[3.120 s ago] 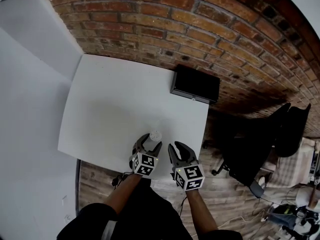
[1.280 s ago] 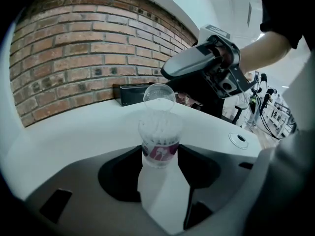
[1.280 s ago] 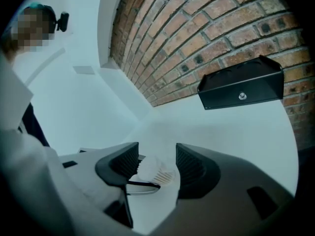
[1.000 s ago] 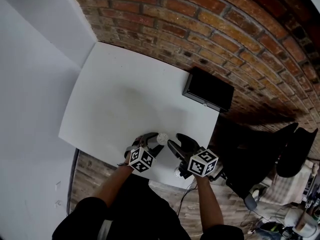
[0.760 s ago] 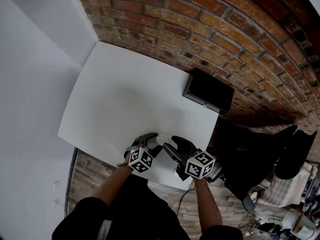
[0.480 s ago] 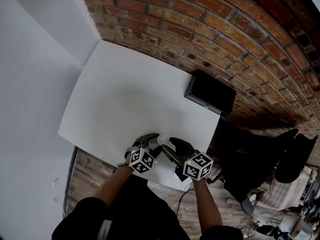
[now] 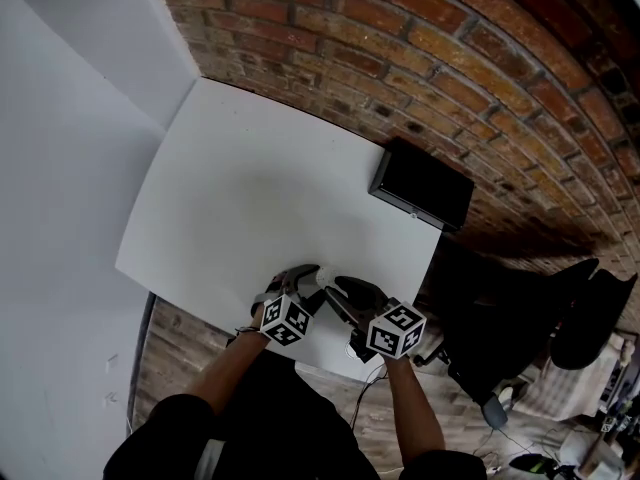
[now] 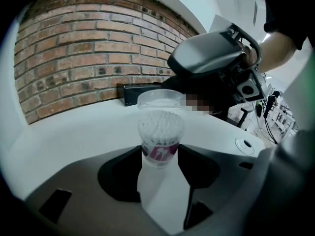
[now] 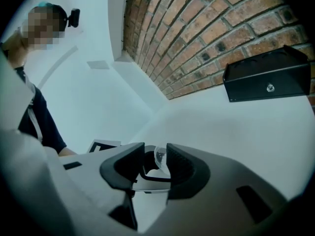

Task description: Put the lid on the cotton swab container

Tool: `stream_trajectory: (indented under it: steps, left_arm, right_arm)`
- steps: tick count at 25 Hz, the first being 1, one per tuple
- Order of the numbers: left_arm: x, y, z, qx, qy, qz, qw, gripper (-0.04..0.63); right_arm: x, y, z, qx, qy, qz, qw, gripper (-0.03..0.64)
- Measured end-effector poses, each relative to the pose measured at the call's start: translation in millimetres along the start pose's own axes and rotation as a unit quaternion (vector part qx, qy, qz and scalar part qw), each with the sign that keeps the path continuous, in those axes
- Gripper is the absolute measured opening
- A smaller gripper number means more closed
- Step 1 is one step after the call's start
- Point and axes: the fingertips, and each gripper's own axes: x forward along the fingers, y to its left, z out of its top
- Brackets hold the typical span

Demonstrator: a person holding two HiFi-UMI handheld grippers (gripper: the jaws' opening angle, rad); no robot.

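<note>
The cotton swab container (image 8: pixel 160 137), a clear tub packed with white swabs and open on top, stands upright on the white table (image 7: pixel 240 188) with my left gripper (image 8: pixel 160 157) shut on it. The clear lid (image 8: pixel 158 101) shows level, just above and behind the swabs. I cannot tell whether it touches them. My right gripper (image 9: pixel 151 161) reaches in from the right with the lid (image 9: pixel 160 156) between its jaws. Those jaws are closing; the lid lies against one pad, and a dark gap shows on the other side. In the head view the left gripper (image 7: pixel 302 278) and right gripper (image 7: pixel 338 290) meet near the table's front edge.
A black box (image 7: pixel 420 188) sits at the table's far right edge against the brick wall. A white wall borders the table's left side. A black office chair (image 7: pixel 520 318) stands on the floor to the right. A cable hole (image 8: pixel 242 144) lies in the tabletop.
My right gripper has moved left until its jaws meet the container held by the left gripper. The left gripper has stayed where it was.
</note>
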Motion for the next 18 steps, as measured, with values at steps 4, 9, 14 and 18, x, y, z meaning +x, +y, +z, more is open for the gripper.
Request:
stream_trajectory:
  steps: [4, 9, 14, 18]
  left_arm:
    - [2.2, 0.1, 2.4, 0.000, 0.003, 0.000, 1.0000, 0.239]
    - [6.0, 1.8, 4.9, -0.001, 0.003, 0.001, 1.0000, 0.239]
    - [7.7, 2.9, 7.4, -0.004, 0.003, 0.001, 1.0000, 0.239]
    - [8.3, 3.6, 7.7, -0.007, 0.003, 0.002, 1.0000, 0.239]
  right_arm:
    - [-2.9, -7.0, 2.6, 0.008, -0.005, -0.011, 1.000, 0.099]
    - [0.8, -10.4, -1.3, 0.003, 0.012, -0.014, 1.000, 0.083]
    - [7.0, -11.5, -8.2, -0.016, 0.041, -0.017, 0.999, 0.069]
    - [11.3, -12.7, -11.6, -0.031, 0.057, -0.021, 0.998, 0.061]
